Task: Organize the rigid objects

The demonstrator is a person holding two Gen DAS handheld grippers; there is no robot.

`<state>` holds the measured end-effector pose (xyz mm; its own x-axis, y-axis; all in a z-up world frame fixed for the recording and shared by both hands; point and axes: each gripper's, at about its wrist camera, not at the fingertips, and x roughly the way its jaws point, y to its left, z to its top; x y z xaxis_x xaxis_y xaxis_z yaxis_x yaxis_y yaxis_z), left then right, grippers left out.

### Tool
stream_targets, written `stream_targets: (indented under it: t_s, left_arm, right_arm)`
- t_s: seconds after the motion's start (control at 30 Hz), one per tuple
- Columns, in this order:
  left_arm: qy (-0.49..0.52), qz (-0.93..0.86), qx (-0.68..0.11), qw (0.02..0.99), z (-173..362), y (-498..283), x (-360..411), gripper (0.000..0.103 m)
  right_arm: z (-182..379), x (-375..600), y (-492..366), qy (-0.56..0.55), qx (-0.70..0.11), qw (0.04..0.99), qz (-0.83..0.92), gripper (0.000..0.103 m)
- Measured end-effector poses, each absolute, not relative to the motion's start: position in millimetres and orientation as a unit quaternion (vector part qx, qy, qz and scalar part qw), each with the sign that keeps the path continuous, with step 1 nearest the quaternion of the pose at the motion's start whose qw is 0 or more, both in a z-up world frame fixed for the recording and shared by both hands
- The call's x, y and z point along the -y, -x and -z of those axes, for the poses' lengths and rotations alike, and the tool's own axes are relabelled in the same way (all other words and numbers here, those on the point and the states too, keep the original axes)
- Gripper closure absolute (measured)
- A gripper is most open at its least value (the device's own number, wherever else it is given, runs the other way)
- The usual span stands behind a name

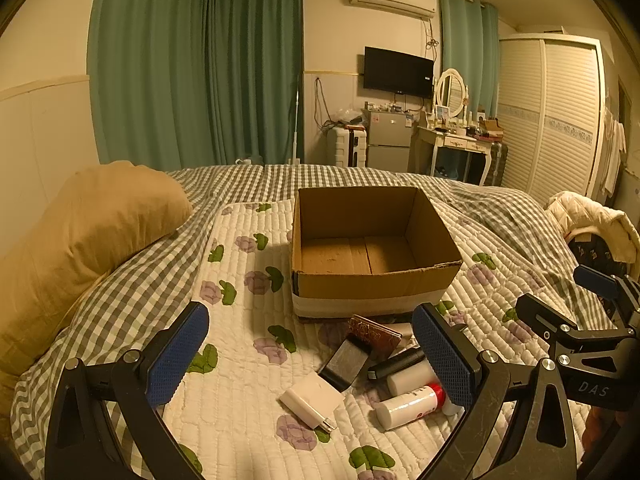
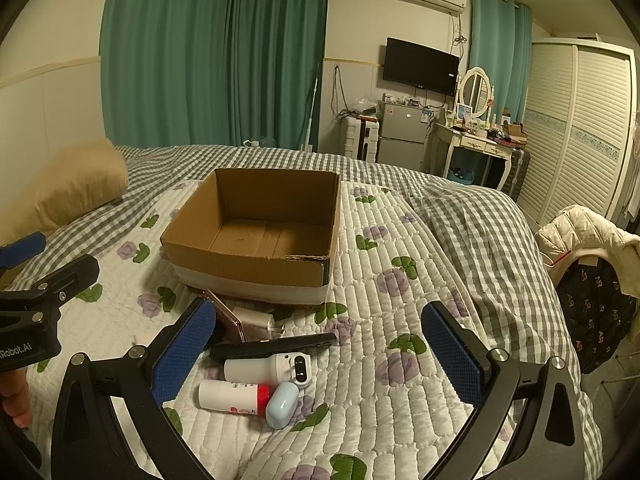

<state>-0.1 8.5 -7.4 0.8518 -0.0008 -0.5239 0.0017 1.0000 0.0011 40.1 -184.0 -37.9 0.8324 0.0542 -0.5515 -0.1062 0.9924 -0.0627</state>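
An empty open cardboard box (image 1: 360,280) (image 2: 256,268) stands on the quilted floral mat. In front of it lie several small objects: a white charger plug (image 1: 310,402), a black phone (image 1: 346,362), a brown patterned case (image 1: 374,336), a black remote (image 2: 274,346), a white device (image 2: 266,368), a white bottle with red cap (image 1: 410,406) (image 2: 234,398) and a pale blue earbud case (image 2: 282,404). My left gripper (image 1: 312,364) is open and empty above the pile. My right gripper (image 2: 320,356) is open and empty, the pile near its left finger.
A tan pillow (image 1: 92,232) lies at the left on the checked bedspread (image 1: 132,292). A chair with jackets (image 2: 592,280) stands by the bed's right edge. Curtains, fridge, dresser and wardrobe line the far wall.
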Motion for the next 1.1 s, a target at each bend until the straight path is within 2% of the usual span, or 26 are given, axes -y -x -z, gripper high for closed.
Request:
stream_targets:
  t_s: [1.1]
  left_arm:
    - [-0.007,-0.001,-0.280,0.960,4,-4,-6,0.000]
  right_arm:
    - [30,178,-43,0.063,-0.293,0.953,-0.043,0.000]
